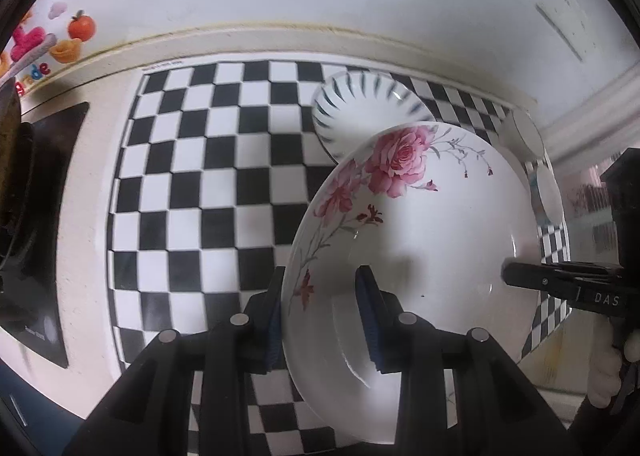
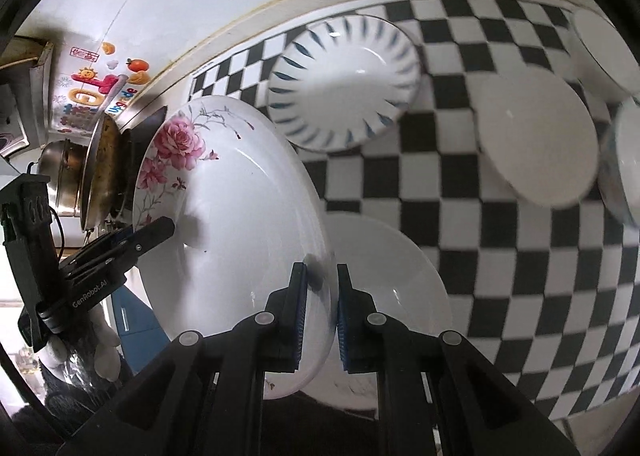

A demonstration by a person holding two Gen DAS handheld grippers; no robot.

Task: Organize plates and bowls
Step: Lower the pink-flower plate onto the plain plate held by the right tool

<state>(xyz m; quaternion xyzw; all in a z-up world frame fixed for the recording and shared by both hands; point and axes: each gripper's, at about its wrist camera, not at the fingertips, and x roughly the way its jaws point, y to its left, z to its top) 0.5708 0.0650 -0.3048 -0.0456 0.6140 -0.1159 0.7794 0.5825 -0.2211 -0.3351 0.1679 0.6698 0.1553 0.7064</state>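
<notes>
While holding the rose plate (image 1: 420, 216) up, tilted, over the checkered mat (image 1: 192, 176), had both sets of jaws clamped tight on it: left gripper (image 1: 320, 276) on one rim, right gripper (image 2: 321, 270) on the opposite rim. Looked like mid-carry in the stacking step, at a guess. Probably needed lowering flat next, onto the plain white plate (image 2: 392, 264) just beside or the blue-striped plate (image 2: 344, 84) further back, then letting go both sides together. Had to mind the white bowl (image 2: 536, 136) and glass bowl (image 2: 624, 160) off right, plus the wok (image 2: 100, 168) at the left.
</notes>
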